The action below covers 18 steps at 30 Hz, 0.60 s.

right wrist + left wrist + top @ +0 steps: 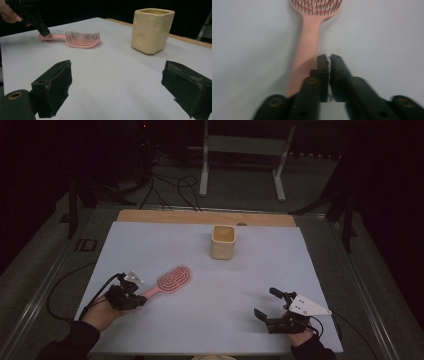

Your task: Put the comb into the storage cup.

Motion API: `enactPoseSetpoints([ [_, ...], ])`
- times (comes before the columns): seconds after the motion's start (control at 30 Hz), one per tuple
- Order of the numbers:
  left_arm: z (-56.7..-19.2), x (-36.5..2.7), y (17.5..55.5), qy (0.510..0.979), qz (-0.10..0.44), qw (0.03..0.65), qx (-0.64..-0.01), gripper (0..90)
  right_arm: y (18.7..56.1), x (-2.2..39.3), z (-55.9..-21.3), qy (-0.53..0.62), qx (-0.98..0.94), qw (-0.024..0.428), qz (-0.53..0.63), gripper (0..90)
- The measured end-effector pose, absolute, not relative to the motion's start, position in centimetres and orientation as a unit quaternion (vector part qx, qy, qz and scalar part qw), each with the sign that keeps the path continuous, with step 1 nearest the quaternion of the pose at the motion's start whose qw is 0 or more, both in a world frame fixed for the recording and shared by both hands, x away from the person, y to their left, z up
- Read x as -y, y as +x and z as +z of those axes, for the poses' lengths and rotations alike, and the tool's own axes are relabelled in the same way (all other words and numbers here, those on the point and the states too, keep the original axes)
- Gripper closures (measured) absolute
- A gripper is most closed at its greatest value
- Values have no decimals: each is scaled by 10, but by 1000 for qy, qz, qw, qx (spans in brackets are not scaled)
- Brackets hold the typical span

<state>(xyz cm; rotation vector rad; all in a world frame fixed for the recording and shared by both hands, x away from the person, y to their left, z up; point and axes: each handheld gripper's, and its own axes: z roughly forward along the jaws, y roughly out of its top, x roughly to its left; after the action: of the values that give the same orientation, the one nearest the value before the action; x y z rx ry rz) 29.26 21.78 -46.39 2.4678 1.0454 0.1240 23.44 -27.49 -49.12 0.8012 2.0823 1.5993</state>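
A pink hairbrush lies on the white table cover, bristles up, its handle toward the left front. My left gripper hangs just over the end of that handle. In the left gripper view the two black jaws stand together with nothing between them, and the brush handle runs along their left side. From the right gripper view, the left gripper tips down at the handle end of the brush. My right gripper rests at the front right, open and empty.
A cream square cup stands upright at the back middle of the table, also in the right gripper view. The white cover ends at a wooden strip at the back. A metal stand and cables lie beyond.
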Motion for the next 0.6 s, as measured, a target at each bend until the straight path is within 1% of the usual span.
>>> enactPoseSetpoints([
  [0.07, -461, -217, 293, 898, 44, 226, -375, 801, 234, 275, -491, 286, -745, 197, 570, 90],
  [0.2, -458, -215, 295, 903, 38, 222, -366, 684, 235, 275, -491, 286, -744, 197, 571, 90],
  [0.27, -456, -214, 297, 907, 36, 217, -360, 650, 234, 275, -492, 287, -744, 197, 570, 90],
  [0.33, -456, -213, 298, 909, 30, 212, -357, 584, 234, 275, -491, 285, -744, 197, 572, 90],
  [0.4, -456, -212, 300, 910, 24, 212, -355, 537, 235, 275, -492, 287, -744, 197, 571, 91],
  [0.47, -456, -210, 301, 914, 26, 205, -349, 473, 235, 274, -492, 287, -745, 196, 570, 90],
  [0.53, -456, -210, 301, 915, 24, 205, -347, 377, 235, 274, -492, 287, -744, 196, 571, 90],
  [0.57, -455, -208, 302, 917, 27, 201, -344, 377, 235, 274, -492, 287, -744, 196, 571, 91],
  [0.6, -455, -207, 302, 918, 24, 200, -342, 240, 235, 274, -492, 288, -745, 194, 569, 91],
])
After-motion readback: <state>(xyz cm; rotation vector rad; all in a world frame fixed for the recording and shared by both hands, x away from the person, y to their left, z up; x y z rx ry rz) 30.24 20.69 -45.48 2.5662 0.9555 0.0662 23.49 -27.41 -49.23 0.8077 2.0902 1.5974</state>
